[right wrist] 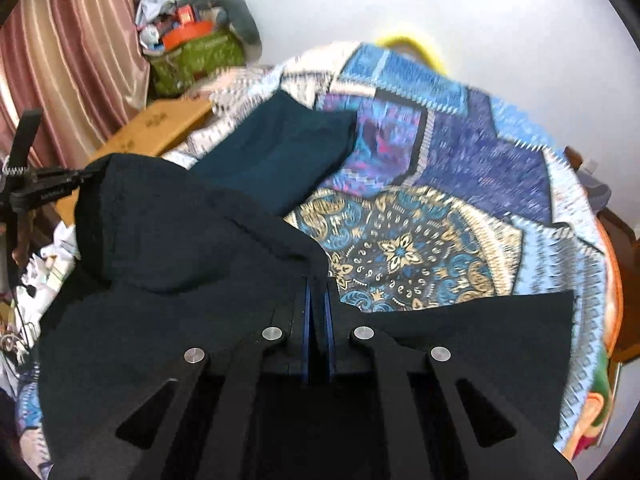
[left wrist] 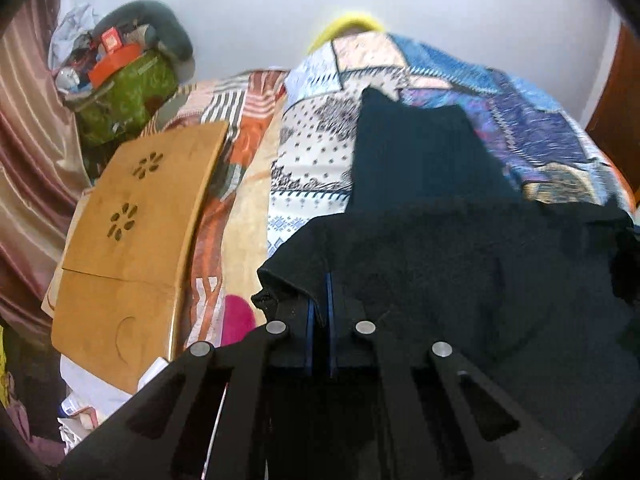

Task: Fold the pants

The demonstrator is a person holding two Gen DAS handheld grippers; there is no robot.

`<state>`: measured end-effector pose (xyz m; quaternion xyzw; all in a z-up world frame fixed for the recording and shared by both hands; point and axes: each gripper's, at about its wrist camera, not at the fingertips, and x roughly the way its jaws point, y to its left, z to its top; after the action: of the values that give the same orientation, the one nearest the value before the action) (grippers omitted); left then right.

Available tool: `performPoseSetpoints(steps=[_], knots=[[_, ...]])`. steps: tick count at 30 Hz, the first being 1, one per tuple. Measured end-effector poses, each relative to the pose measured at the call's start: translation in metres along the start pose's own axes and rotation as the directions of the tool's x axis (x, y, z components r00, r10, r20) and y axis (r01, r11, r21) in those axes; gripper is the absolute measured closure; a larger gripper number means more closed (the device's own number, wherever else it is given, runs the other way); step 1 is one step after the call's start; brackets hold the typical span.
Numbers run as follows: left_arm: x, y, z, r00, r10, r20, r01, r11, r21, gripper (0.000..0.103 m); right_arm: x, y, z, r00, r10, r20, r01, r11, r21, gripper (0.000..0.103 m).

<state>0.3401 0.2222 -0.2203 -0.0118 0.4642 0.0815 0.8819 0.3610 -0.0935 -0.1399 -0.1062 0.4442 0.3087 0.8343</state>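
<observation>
Dark pants point(left wrist: 440, 280) lie on a patterned blue bedspread point(left wrist: 520, 128), with a dark teal part point(left wrist: 416, 152) stretching toward the far side. In the left wrist view my left gripper point(left wrist: 319, 280) is shut on an edge of the pants, and the cloth is pinched between its blue pads point(left wrist: 309, 320). In the right wrist view my right gripper point(right wrist: 318, 286) is likewise shut on the pants point(right wrist: 180, 248), which drape to both sides of it. The left gripper point(right wrist: 80, 178) shows at the left there, holding the raised far corner.
A wooden lap desk point(left wrist: 132, 220) lies on the bed's left side. Behind it a green bag point(left wrist: 124, 96) piled with clutter stands by a pink curtain point(left wrist: 28, 140). A yellow object point(left wrist: 348, 26) peeks over the bedspread at the white wall. Papers lie at the lower left.
</observation>
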Motion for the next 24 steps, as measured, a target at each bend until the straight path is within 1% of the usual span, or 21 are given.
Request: performPoseSetpoints(steps=[3,6,10,14,18,22,24], knots=[[-0.026,-0.003,-0.013,0.999,-0.022,0.030,0.022,1.000,0.003,0.098,-0.025,0.011,-0.010,1.000,0.004,0.026,-0.004,1.000,-0.007,0.098],[-0.053,-0.004,-0.034,0.996,-0.034,0.077,0.033,0.999,0.012,0.098,-0.045,0.020,-0.024,0.999,0.013,0.034,-0.013,1.000,-0.004,0.098],[-0.073,0.001,-0.060,0.996,-0.048,0.080,0.050,0.998,-0.023,0.098,-0.064,0.034,-0.050,0.999,0.031,0.045,-0.031,0.999,0.012,0.098],[-0.091,0.011,-0.095,0.996,-0.040,0.074,0.044,0.997,-0.057,0.098,-0.078,0.053,-0.080,0.998,0.058,0.036,-0.059,0.998,0.011,0.098],[-0.100,0.015,-0.135,0.998,-0.036,0.055,0.041,0.996,-0.080,0.098,-0.084,0.070,-0.109,0.996,0.090,0.023,-0.090,0.996,0.006,0.098],[-0.094,0.024,-0.172,0.999,-0.043,0.007,0.044,0.990,-0.136,0.098,-0.086,0.077,-0.132,0.993,0.120,0.008,-0.120,0.992,0.024,0.098],[-0.089,0.027,-0.190,0.998,-0.063,-0.019,0.059,0.984,-0.167,0.098,-0.082,0.079,-0.140,0.992,0.129,-0.004,-0.129,0.991,0.032,0.097]])
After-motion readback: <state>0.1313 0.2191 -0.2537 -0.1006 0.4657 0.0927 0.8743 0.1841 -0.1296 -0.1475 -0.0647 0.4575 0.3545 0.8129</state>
